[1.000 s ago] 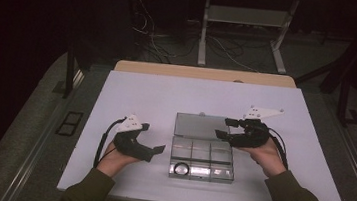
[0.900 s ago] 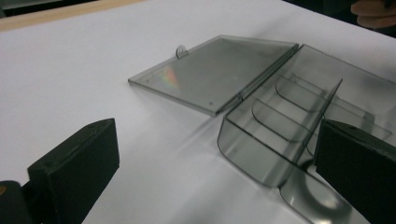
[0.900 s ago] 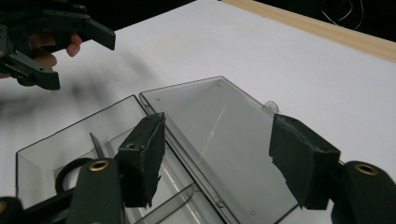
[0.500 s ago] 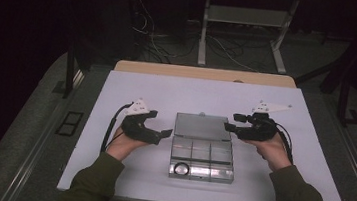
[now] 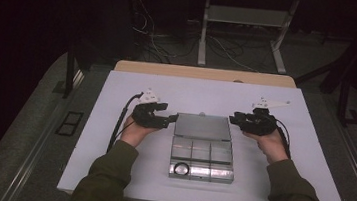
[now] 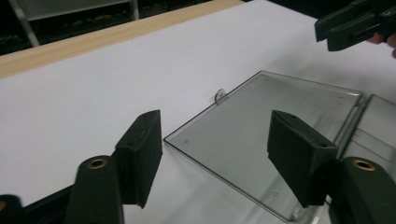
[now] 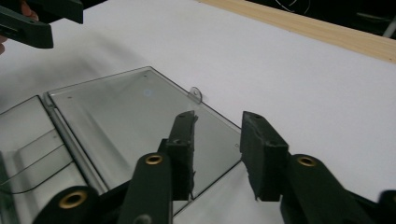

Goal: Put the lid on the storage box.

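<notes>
The clear compartment box [image 5: 203, 156] lies open at table [image 5: 277, 191] centre. Its lid [image 5: 202, 126] lies flat beyond, between the released left gripper [image 5: 170, 120] and the part-open, empty right gripper [image 5: 235, 119]; both are near its side edges.

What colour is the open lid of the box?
Clear, grey-tinted; the lid shows best in the left gripper view.

No legible text or markings.
</notes>
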{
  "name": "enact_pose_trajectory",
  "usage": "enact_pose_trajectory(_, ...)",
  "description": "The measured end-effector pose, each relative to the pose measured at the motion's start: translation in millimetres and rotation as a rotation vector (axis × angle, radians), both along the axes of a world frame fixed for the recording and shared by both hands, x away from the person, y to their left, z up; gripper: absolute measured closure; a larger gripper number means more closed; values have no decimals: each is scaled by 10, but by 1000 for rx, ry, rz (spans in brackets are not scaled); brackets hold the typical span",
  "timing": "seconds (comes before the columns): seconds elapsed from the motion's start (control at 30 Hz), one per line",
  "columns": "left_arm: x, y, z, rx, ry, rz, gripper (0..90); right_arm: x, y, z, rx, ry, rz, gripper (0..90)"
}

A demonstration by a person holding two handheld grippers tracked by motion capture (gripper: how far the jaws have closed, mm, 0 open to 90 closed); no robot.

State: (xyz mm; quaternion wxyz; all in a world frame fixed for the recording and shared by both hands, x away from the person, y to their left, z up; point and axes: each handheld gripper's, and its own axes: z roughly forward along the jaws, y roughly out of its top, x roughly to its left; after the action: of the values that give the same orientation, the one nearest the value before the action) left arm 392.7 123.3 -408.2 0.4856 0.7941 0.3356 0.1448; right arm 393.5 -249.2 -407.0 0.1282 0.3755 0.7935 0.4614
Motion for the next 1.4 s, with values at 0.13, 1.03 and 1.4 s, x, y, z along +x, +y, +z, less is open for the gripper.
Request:
enact_pose_trajectory(0.13,43,-19,-75,17,11,29,443,42,-4,-52,-4,14,-11,718)
enact_pose_trajectory(1.03,114,-6,-409,91,210,-40,891,77,-101,-414,-66,156,-11,887)
enact_pose_trajectory(1.4,100,-79,-438,125,231,-55,891,69,-27,-467,-94,196,22,887)
